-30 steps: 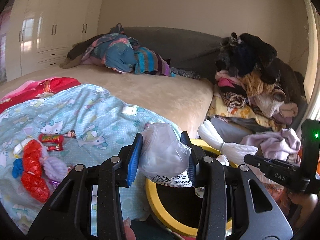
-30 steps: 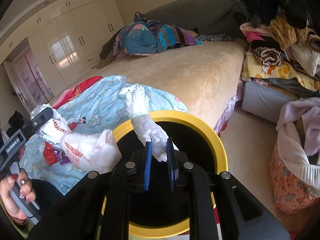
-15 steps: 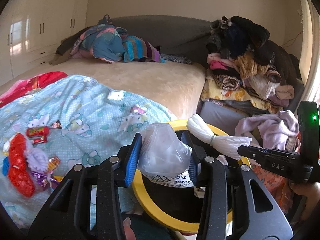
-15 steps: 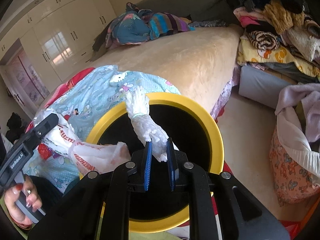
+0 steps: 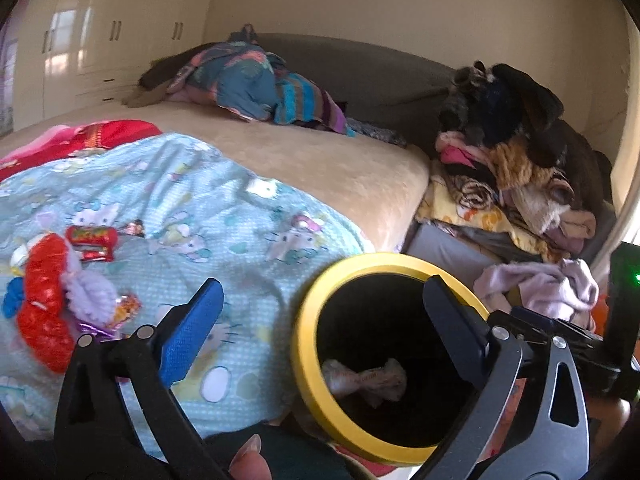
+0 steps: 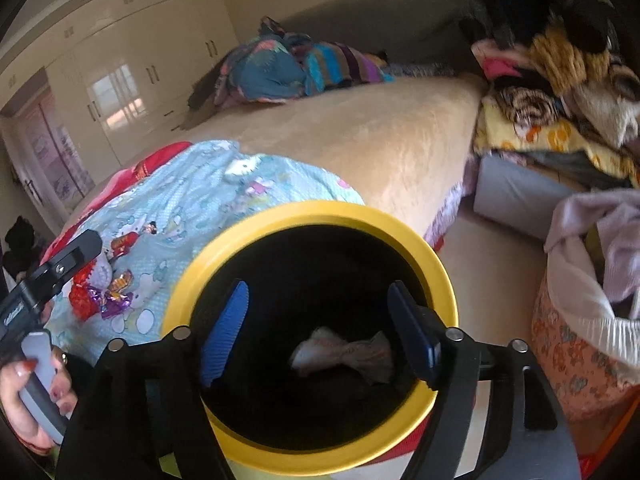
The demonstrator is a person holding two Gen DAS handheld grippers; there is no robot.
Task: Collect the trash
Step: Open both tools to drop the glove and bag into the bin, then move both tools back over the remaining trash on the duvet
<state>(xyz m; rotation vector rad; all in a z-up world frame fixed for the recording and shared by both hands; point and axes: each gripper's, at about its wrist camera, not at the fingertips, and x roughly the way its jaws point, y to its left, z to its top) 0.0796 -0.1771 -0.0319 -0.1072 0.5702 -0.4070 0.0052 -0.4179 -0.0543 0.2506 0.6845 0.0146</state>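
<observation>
A yellow-rimmed black bin (image 5: 308, 376) (image 6: 304, 216) stands beside the bed. A crumpled white plastic bag (image 5: 364, 380) (image 6: 344, 356) lies inside it. My left gripper (image 5: 320, 304) is open and empty above the bin's left rim. My right gripper (image 6: 320, 316) is open and empty right over the bin mouth. More trash lies on the blue cartoon blanket (image 5: 192, 216): a red wrapper (image 5: 92, 238), a red crinkled bag (image 5: 44, 304), a purple fluffy piece (image 5: 86, 292) and candy wrappers (image 5: 126, 308) (image 6: 116, 292).
A tan bed (image 5: 320, 164) carries a heap of coloured clothes (image 5: 256, 84) at the back. A tall pile of clothes (image 5: 516, 168) stands at the right. A floral laundry bag (image 6: 576, 344) sits on the floor right of the bin. White wardrobes (image 6: 132, 80) line the left wall.
Both grippers opened and let go of the white plastic bag, which dropped into the bin. The left gripper's view swung left toward the trash on the blanket.
</observation>
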